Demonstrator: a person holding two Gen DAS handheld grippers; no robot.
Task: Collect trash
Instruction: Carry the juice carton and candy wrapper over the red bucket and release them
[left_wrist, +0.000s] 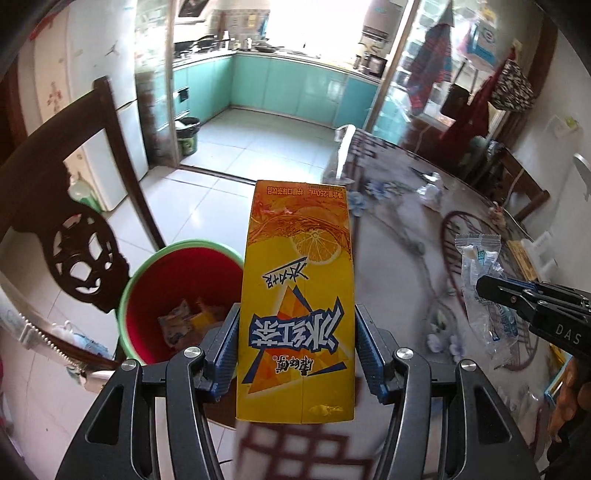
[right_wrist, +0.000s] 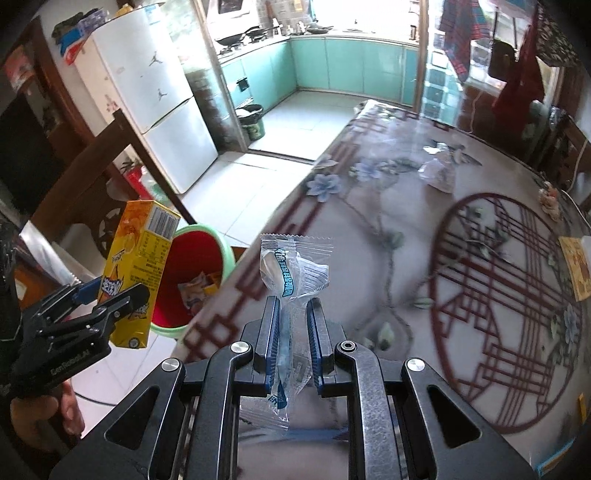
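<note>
My left gripper is shut on a yellow iced-tea carton and holds it in the air near the table's left edge; it also shows in the right wrist view. A red bin with a green rim stands on the floor just left of the carton, with wrappers inside; it also shows in the right wrist view. My right gripper is shut on a clear plastic wrapper above the table. The wrapper also shows in the left wrist view.
The table has a flowered glass-covered cloth. A crumpled clear wrapper lies on it further back. A yellow packet lies at the right edge. A dark wooden chair stands left of the bin. A white fridge stands beyond.
</note>
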